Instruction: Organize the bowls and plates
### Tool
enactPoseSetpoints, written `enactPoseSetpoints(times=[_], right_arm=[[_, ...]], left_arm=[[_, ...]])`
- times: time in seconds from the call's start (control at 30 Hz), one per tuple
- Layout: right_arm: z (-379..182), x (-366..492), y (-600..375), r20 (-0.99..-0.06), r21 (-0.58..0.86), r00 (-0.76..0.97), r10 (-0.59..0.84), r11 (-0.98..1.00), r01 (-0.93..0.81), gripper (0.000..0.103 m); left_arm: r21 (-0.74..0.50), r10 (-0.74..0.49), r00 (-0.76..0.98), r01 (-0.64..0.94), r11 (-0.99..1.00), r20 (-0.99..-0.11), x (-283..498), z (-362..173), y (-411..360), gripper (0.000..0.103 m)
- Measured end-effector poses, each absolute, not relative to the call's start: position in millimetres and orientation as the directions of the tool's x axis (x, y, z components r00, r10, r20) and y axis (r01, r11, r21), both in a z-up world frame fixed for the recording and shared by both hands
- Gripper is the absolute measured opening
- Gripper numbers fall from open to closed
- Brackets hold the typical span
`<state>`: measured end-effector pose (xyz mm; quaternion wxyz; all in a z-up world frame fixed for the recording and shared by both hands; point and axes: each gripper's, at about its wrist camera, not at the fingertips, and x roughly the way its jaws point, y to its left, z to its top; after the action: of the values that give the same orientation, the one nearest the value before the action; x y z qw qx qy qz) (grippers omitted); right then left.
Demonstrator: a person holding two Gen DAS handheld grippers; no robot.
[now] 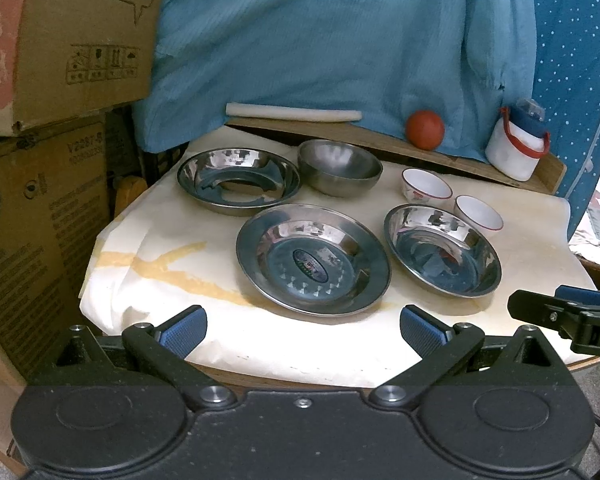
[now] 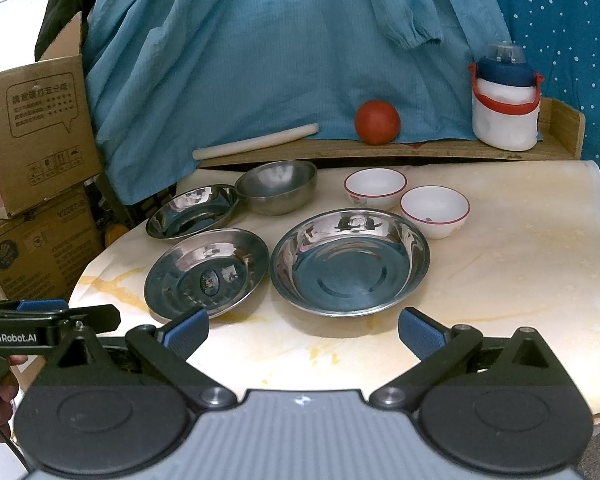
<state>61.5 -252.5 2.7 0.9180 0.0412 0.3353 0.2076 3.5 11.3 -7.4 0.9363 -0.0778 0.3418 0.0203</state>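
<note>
- Plates & bowls all sit apart on the round table, nothing stacked yet: three steel plates, one steel bowl, two small white bowls.
- Near row: labelled plate w/ sticker in its well, plain plate just right of it; rims close, can't tell if touching.
- Back row, L to R: third steel plate, steel bowl right beside it (rims meet or nearly, right wrist view), then rear white bowl & front white bowl, side by side.
- Key relation: labelled plate lies dead ahead of left gripper, between its finger lines; plain plate lies dead ahead of right gripper. Each tool nearer its own plate. Plates round, so no long axis to line up — only the rim edge facing the tool matters.
- Left gripper: jaws wide, empty, at the near table edge.
- Right gripper: jaws wide, empty, likewise short of the plates.
- Contents: every plate & bowl looks empty; only reflections inside the steel.
- Judgement: task not begun; likely first step is pinching a near rim & nesting one plate into another. Thin, slick rims — slip risk.
- Shelf behind holds red ball, white jug, white roll; well clear of the dishes.
</note>
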Motion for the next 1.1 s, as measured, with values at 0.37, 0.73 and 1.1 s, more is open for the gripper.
enactPoseSetpoints(times=[0.37,0.73,1.1], right_arm=[[2,83,-253,-0.588,0.228,0.676,0.444,0.893,-0.389,0.103],[11,124,-262,-0.571,0.218,0.618,0.540,0.826,-0.520,0.103],[4,151,-244,-0.606,0.232,0.519,0.603,0.758,-0.610,0.103]], left_arm=[[-0.195,-0.034,0.720,-0.142,0.970,-0.693,12,-7,14,0.102],[-0.293,0.016,0.665,-0.350,0.890,-0.747,17,-5,14,0.102],[-0.193,0.156,0.623,-0.456,0.869,-0.767,28,7,24,0.102]])
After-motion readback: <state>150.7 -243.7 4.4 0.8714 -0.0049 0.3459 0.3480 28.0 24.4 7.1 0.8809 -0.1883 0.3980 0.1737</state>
